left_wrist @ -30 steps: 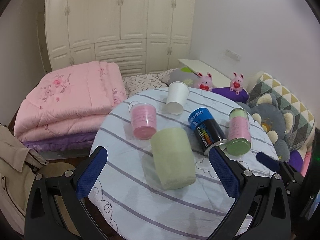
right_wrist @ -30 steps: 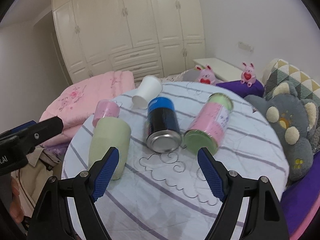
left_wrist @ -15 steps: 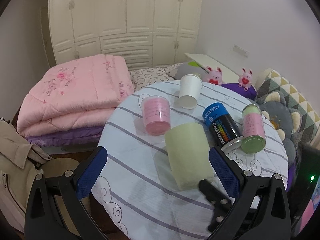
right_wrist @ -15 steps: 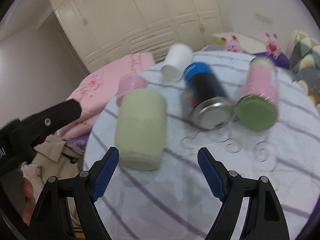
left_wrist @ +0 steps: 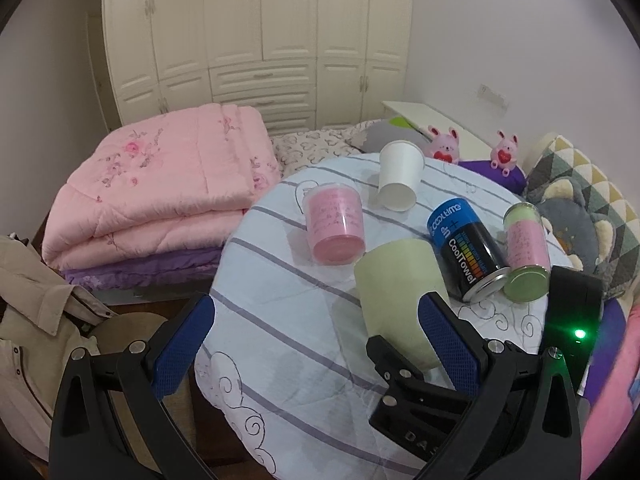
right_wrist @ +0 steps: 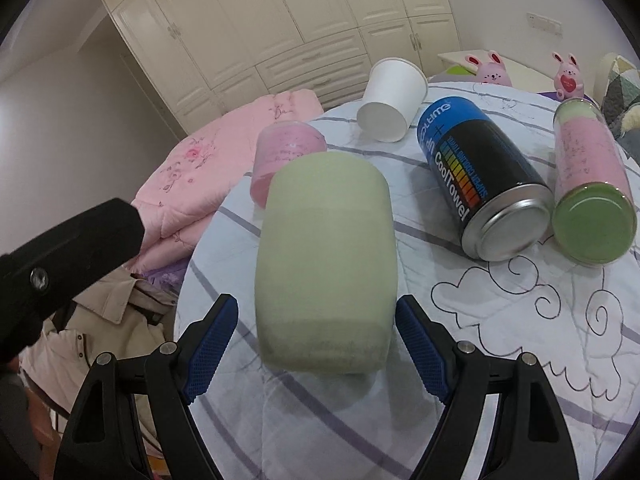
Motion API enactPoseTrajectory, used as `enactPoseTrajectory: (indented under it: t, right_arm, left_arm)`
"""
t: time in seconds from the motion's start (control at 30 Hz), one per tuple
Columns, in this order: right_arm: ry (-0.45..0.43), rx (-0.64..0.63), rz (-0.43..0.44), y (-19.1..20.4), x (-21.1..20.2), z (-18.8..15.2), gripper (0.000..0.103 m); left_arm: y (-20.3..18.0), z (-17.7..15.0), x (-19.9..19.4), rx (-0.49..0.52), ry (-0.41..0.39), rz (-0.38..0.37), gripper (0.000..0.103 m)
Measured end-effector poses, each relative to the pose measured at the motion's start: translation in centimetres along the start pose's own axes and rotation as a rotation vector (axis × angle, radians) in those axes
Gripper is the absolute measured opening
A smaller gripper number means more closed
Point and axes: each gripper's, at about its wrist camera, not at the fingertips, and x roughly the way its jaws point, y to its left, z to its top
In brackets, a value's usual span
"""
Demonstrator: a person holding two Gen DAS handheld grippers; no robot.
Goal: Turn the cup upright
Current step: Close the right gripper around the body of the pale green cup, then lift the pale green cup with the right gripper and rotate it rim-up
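Observation:
A pale green cup [right_wrist: 325, 264] stands upside down on the round striped table [right_wrist: 520, 360], its closed base on top. My right gripper [right_wrist: 316, 344] is open, with a blue pad on each side of the cup's lower part, close but apart from it. The cup also shows in the left wrist view [left_wrist: 400, 296]. My left gripper [left_wrist: 316, 340] is open and empty, held back over the table's near left edge. The right gripper's black body [left_wrist: 412, 412] shows there in front of the cup.
On the table lie a white paper cup [right_wrist: 394, 98], a pink jar [right_wrist: 280, 160], a blue and black can [right_wrist: 480, 176] and a pink jar with a green lid [right_wrist: 588, 184]. A folded pink quilt [left_wrist: 160, 188] lies left; cushions [left_wrist: 580, 220] lie right.
My right gripper has moved left and forward from the cans to the green cup, which now sits between its pads. The left gripper has drawn back a little.

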Motion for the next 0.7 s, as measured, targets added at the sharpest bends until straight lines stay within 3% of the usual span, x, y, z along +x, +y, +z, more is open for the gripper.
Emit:
enactPoseTrajectory:
  t: [0.13,0.2,0.7]
  right_arm:
    - [0.003,0.000,-0.016,-0.5,0.4,0.0,0.081]
    - [0.004,-0.007,0.001,-0.4,0.2,0.1,0.075]
    - [-0.003,-0.023,-0.042,-2.0,-3.6,-1.5,0.075]
  left_arm:
    - [-0.1,0.0,0.1,0.005,0.004,-0.004,0.103]
    - [-0.1,0.0,0.1,0.002,0.004,-0.008,0.103]
    - [-3.1,-1.1,-1.4,0.009,0.015,-0.068,0.103]
